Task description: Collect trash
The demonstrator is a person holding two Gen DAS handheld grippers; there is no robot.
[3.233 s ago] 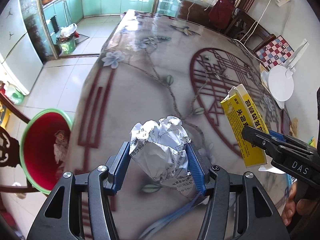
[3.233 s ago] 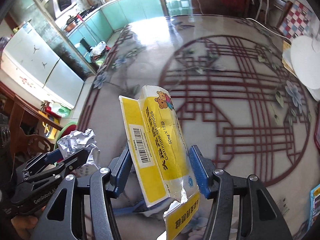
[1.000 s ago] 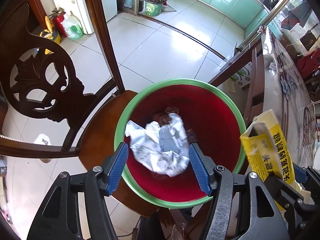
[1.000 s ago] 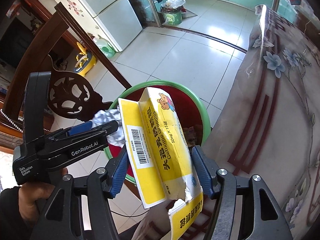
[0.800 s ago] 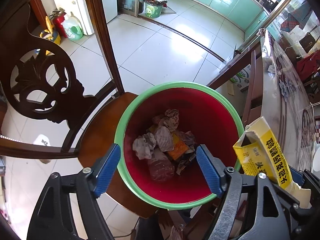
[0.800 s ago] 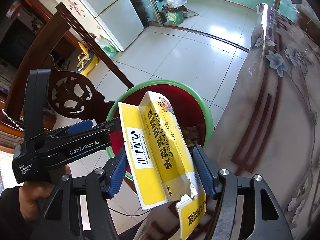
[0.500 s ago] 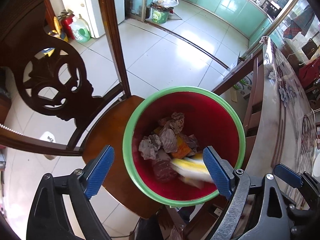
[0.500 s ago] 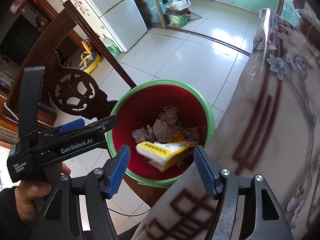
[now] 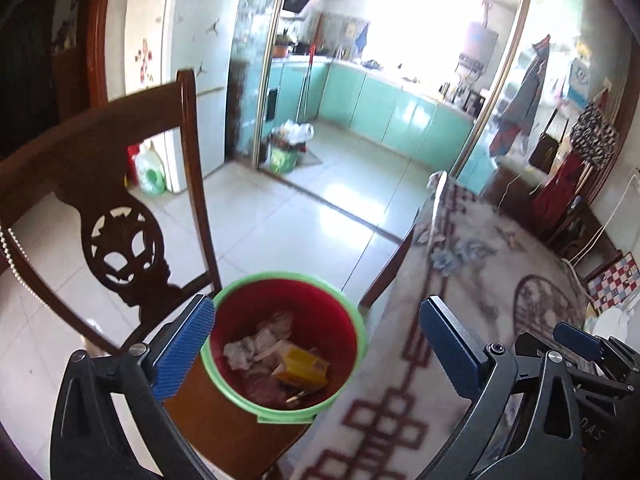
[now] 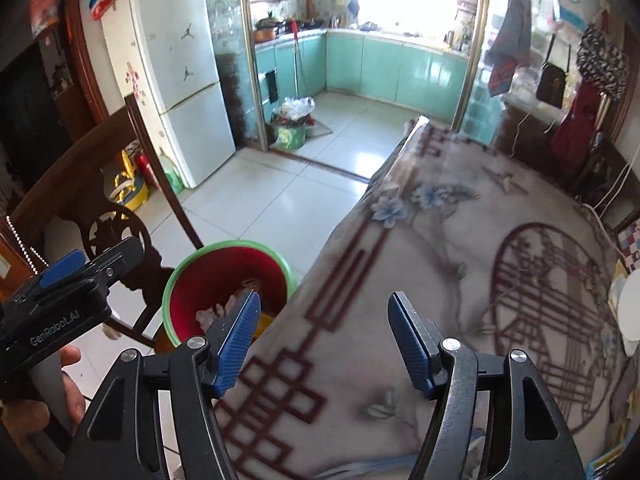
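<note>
Red inside, the green-rimmed trash bucket (image 9: 344, 312) on the wooden chair (image 9: 120, 216) holds a yellow box (image 9: 302, 368) and blurred crumpled paper (image 9: 240, 350); left gripper (image 9: 316, 348) and right gripper (image 10: 324, 340) are both spread, empty, beside the patterned counter (image 10: 460, 264), tiled floor behind

The waste bin (image 9: 352, 320) is red inside with a green rim; a yellow carton (image 9: 303, 368) lies among whitish crumpled paper (image 9: 242, 350). The tablecloth (image 10: 440, 280) is pale with dark-red lattice and blue flowers. Kitchen cabinets (image 10: 384, 68) are turquoise.
</note>
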